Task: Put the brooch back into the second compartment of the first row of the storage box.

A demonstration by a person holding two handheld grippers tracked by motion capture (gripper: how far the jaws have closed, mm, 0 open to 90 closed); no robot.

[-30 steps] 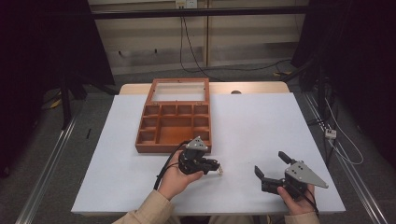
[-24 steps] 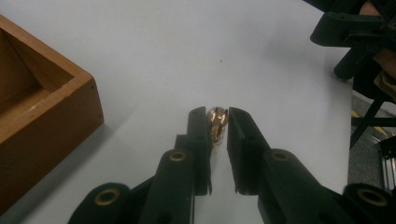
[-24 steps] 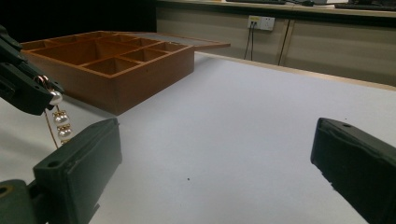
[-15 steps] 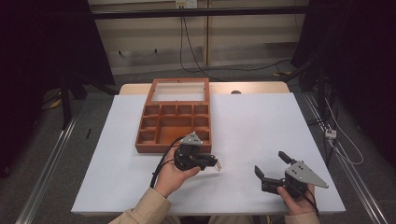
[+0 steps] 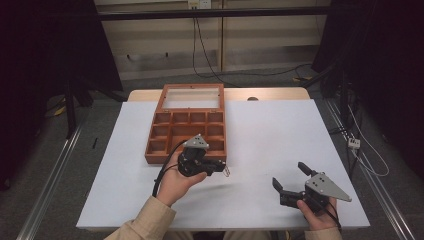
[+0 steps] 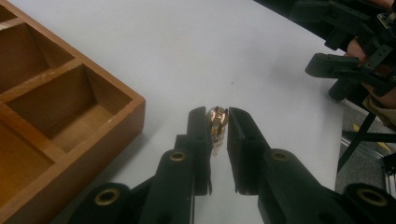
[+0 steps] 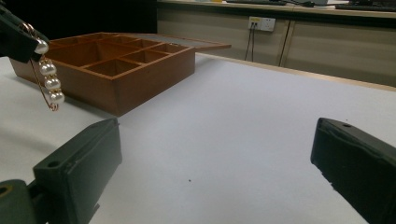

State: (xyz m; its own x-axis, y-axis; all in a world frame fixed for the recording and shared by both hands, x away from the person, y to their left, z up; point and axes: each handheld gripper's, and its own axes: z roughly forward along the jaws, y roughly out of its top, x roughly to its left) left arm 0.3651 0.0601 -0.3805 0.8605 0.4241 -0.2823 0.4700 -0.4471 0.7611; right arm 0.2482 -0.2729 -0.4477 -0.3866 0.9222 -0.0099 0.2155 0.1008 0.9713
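Three white pearls strung on a thin gold pin make up the brooch, which hangs from the clenched jaws of the left gripper, just in front of the wooden compartment box and above the white table. The right gripper sits well apart near the table's front right, jaws spread wide, grasping nothing.

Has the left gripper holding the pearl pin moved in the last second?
Yes. The left gripper, shut on the pearl pin, has drifted slightly left and toward the wooden box's near edge.
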